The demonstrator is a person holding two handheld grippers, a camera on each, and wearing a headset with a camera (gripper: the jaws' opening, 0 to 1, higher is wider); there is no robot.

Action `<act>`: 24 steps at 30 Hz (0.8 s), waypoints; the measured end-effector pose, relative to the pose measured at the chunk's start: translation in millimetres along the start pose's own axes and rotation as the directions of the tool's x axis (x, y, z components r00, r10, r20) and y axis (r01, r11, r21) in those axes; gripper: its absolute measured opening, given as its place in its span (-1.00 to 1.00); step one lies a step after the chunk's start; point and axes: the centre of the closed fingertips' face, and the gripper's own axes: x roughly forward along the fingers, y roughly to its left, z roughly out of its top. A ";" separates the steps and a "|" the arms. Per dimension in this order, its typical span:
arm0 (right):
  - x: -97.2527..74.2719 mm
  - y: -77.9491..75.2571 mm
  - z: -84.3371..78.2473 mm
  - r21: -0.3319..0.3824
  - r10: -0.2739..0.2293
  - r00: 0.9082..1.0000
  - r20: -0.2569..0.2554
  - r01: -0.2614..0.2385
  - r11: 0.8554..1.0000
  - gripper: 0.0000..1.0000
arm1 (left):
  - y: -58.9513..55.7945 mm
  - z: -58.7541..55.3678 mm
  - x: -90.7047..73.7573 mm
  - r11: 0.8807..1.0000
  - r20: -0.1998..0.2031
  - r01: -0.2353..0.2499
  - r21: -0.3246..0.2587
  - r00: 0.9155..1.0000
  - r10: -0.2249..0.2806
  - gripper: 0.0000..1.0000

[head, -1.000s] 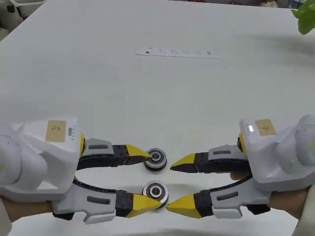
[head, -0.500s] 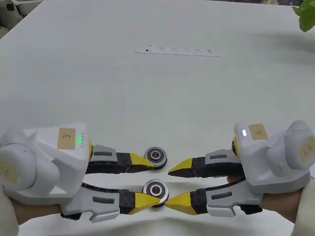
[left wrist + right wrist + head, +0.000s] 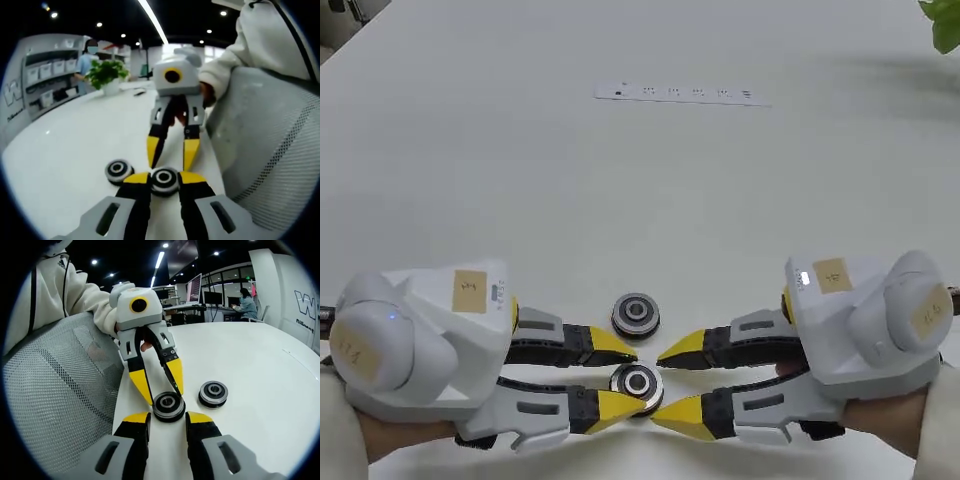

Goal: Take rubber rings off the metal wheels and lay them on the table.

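Near wheel (image 3: 637,381) lies on the table (image 3: 620,200), low centre of the head view, between the two grippers.

- Left gripper (image 3: 635,378) comes in from the left edge. Its jaws are parted to about the wheel's width, one yellow tip on each side of the wheel.
- In the left gripper view the near wheel (image 3: 165,181) sits right between the tips, close against both. Cannot tell if they press it.
- Right gripper (image 3: 658,386) comes in from the right edge, jaws moderately apart and holding nothing. Its tips are just beside the wheel's right side.
- In the right gripper view the near wheel (image 3: 168,406) lies just ahead of the parted tips, not between them. The left gripper (image 3: 165,396) faces in from above.

Far wheel (image 3: 635,314) lies flat just above the near one in the head view, apart from it and from all the jaws. It is left of the near wheel in the left gripper view (image 3: 119,171) and right of it in the right gripper view (image 3: 213,393).

Count:
- Wheels: two.
- Black rings (image 3: 201,395): two, one on each wheel's rim.
- Grippers: two.
- Power strip (image 3: 682,94): one, upper centre of the head view.
- Plant (image 3: 945,20): one, upper right corner.
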 end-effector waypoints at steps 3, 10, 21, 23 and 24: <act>0.8 -0.4 0.2 0.002 -0.003 1.000 0.002 0.003 1.000 -0.52 | -0.3 -0.8 0.5 1.000 -0.001 0.001 0.002 1.000 -0.001 -0.59; 1.8 -3.0 -2.2 0.009 -0.006 1.000 -0.001 0.006 1.000 -0.53 | 0.4 -2.3 2.0 1.000 -0.002 -0.002 0.007 1.000 0.002 -0.66; 3.7 -4.3 -0.3 -0.007 -0.010 1.000 0.001 0.010 1.000 -0.52 | -2.0 -2.6 -0.1 1.000 0.001 -0.006 0.031 1.000 0.006 -0.71; 4.3 -3.8 -0.3 -0.006 -0.007 1.000 0.001 0.007 1.000 -0.52 | -2.6 -2.6 -0.6 0.999 0.005 -0.007 0.031 1.000 0.006 -0.71; 4.8 -3.6 -0.6 -0.003 -0.005 1.000 0.000 0.005 1.000 -0.52 | -2.7 -2.5 -0.6 0.999 0.006 -0.007 0.031 1.000 0.007 -0.71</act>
